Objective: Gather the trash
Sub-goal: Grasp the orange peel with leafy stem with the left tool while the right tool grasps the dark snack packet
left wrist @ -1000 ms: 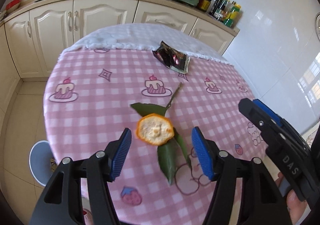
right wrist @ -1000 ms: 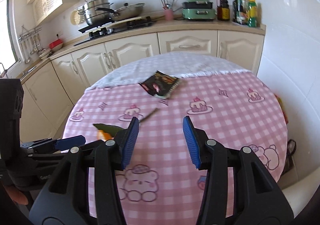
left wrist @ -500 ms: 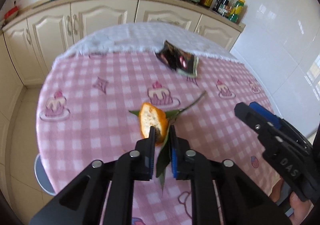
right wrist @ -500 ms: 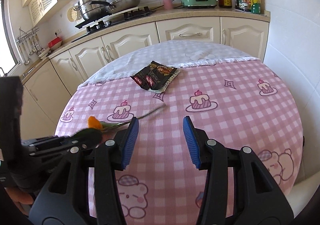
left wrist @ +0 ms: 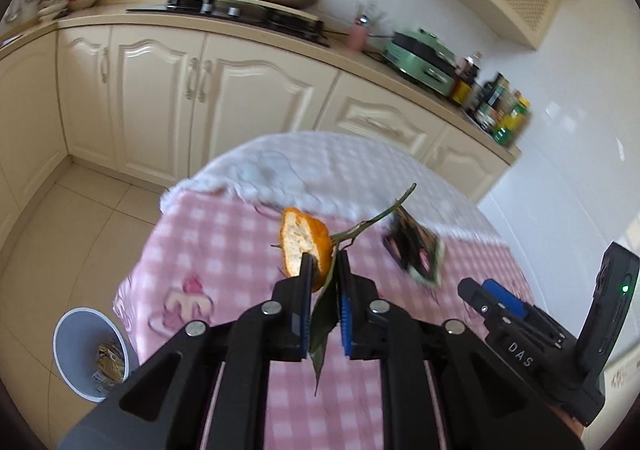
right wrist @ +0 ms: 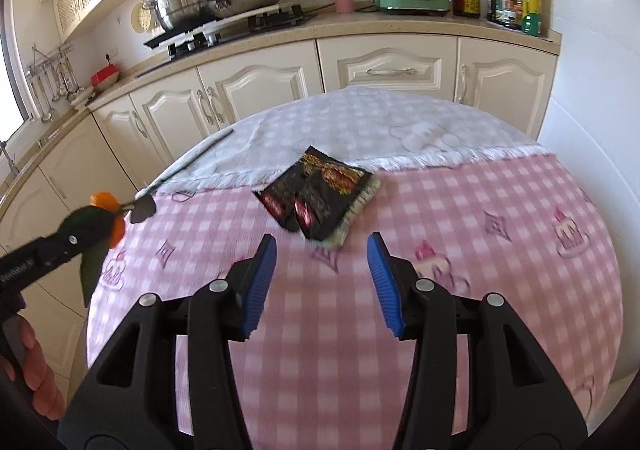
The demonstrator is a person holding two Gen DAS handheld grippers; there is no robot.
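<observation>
Orange peel [left wrist: 306, 246] with its twig and leaves is clamped in your left gripper [left wrist: 324, 270], lifted clear of the table [left wrist: 208, 250] above its left edge. Peel stands on edge, pith side facing left. Twig [left wrist: 380, 216] runs up and right, away from you; the long leaf [left wrist: 322, 320] hangs down between the fingers. Left gripper angles downward, tips toward the counter. Waste bin [left wrist: 90, 354] sits on the floor below left, scraps inside. Your right gripper [right wrist: 322, 250] is low over the pink cloth near the table's middle, tilted down, jaws parted and holding nothing. The dark snack wrapper [right wrist: 320, 196] lies flat just beyond its tips, by the fringe of the white cloth [right wrist: 360, 130], long side slanting up-right
</observation>
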